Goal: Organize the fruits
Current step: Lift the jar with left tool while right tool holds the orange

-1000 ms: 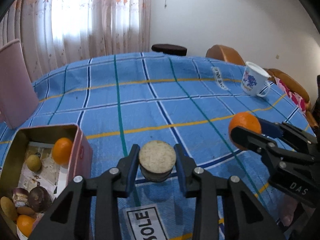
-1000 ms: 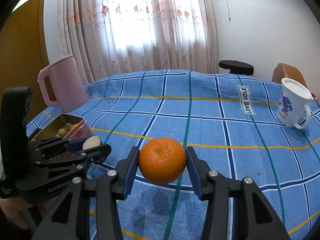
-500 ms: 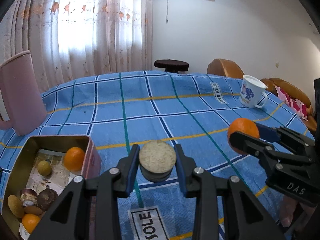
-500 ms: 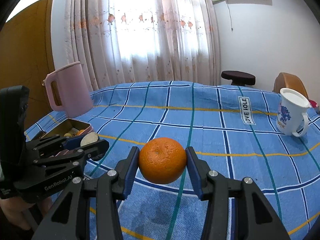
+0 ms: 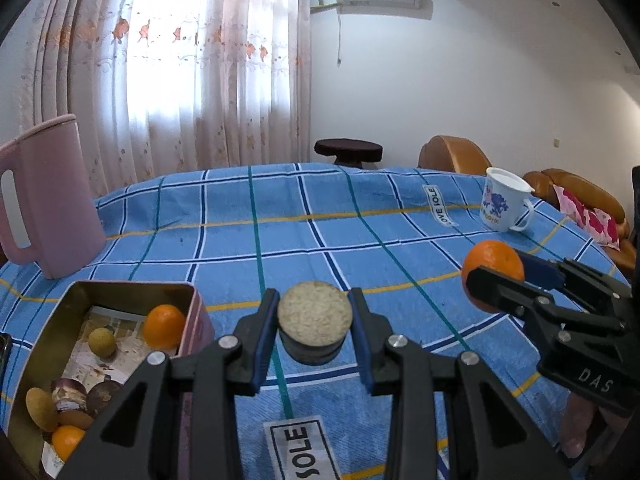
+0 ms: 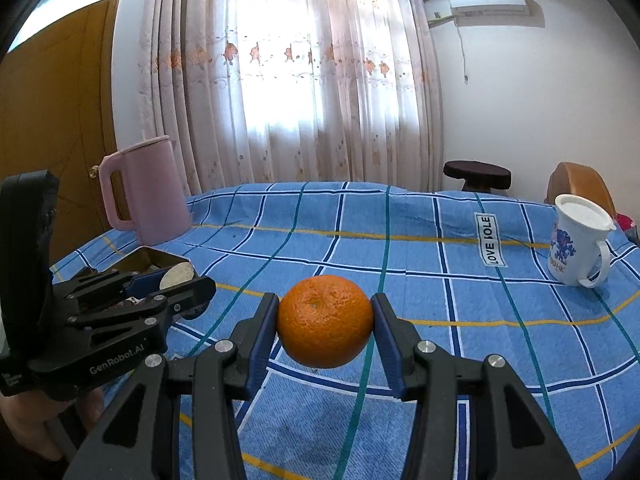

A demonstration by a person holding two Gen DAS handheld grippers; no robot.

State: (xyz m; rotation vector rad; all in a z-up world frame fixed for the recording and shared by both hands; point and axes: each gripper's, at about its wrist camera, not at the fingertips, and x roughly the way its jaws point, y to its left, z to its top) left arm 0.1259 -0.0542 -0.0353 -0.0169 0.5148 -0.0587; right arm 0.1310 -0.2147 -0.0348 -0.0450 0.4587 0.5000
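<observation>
- Our right gripper clamped a round, pebbly-skinned orange.
- Our left gripper, right of the tin, pinched a pale flat-topped fruit.

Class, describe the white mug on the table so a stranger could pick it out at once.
Start at the table under the blue checked cloth. Go to its far right edge, past the "LOVE SOLE" label. There stands the white mug, upright, with a blue print and a handle; the pink jug stands on the opposite side.
</observation>
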